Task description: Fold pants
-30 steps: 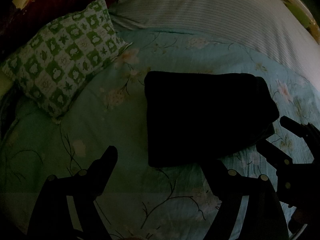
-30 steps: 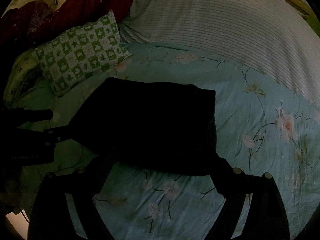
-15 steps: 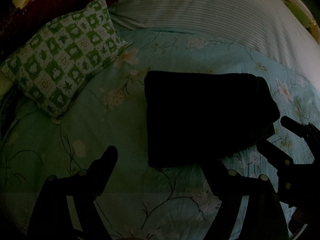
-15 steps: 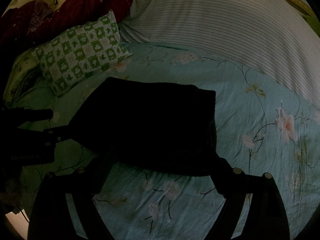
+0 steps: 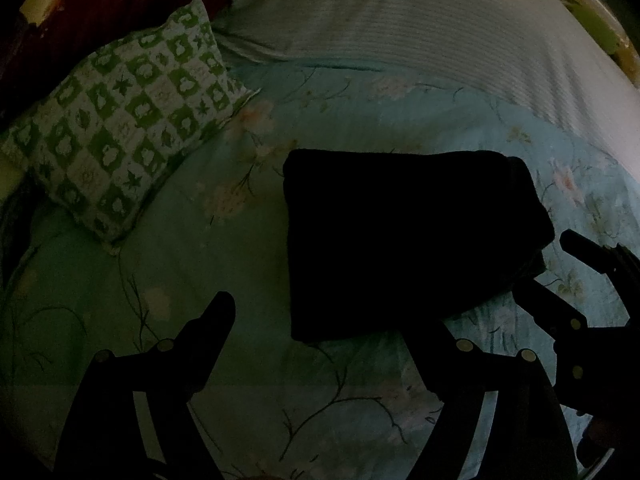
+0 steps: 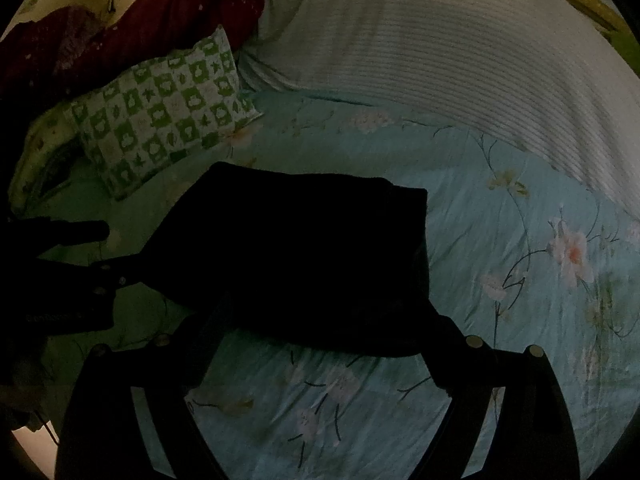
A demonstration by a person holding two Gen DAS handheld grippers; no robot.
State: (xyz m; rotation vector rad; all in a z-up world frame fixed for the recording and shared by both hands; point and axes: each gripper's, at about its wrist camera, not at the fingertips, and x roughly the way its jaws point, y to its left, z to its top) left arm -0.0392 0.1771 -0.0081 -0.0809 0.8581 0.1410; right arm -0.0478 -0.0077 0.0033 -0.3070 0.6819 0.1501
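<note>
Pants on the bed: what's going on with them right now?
The dark pants lie folded in a compact rectangle on the floral bedsheet, near a green checked pillow. A person holds both claws just short of them: the left claw and the right claw are open, and neither grips the fabric.

Left claw (image 5: 324, 312), right claw (image 6: 320, 320): both spread wide.

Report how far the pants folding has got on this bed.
Done, it seems: the dark pants lie as a compact rectangle on the floral sheet, below the green checked pillow. In hand: nothing; the left tongs and right tongs stand open at its near edge, gripping no cloth. Left: perhaps one more fold or smoothing; too dark to judge.
</note>
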